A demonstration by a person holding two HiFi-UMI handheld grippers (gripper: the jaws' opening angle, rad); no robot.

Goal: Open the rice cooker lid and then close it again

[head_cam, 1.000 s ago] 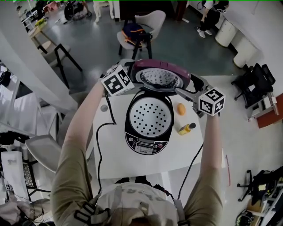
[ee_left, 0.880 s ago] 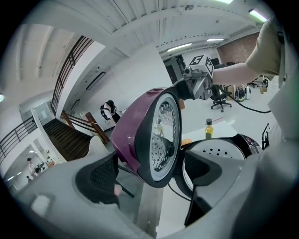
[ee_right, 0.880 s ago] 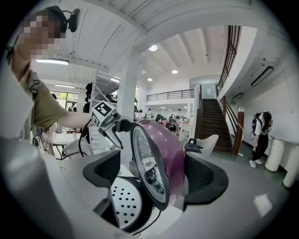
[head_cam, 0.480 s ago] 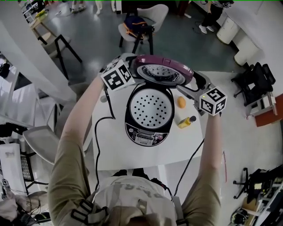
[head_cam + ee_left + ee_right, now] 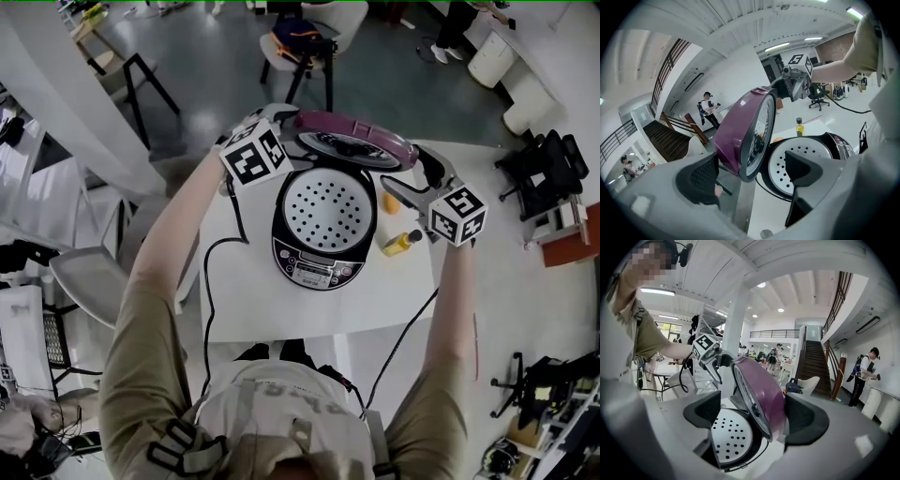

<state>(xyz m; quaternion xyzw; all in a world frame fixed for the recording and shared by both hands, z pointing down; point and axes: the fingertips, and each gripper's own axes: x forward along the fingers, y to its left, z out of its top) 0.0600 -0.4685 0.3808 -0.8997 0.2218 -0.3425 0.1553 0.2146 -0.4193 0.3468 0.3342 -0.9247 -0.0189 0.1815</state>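
Two tools, jaws apart on each, nothing clamped. At left rim of lid [image 5: 740, 133], left tool [image 5: 750, 174], one jaw behind the purple shell, one before the metal face; contact not clear. At right rim, right tool [image 5: 753, 414], mirrored.

Position of lid: raised on rear hinge, near upright, at far edge of cooker [image 5: 319, 274]. Hinge axis left to right, in line with the two tools; flat face toward the person. Equally near to both hands. Closing judged to call for an even push from both rims, forward and down over the pot mouth; an uneven push likely to twist the hinge.

Inside cooker, perforated plate [image 5: 328, 211] exposed; control panel nearest the person.

Underneath, white table [image 5: 253, 314]; yellow bottle [image 5: 398, 245] and orange item [image 5: 389, 202] just right of cooker; cord [image 5: 208, 281] trailing off left.

Beyond, grey floor [image 5: 206, 84], chair [image 5: 302, 42], staircase [image 5: 811, 364], open hall.
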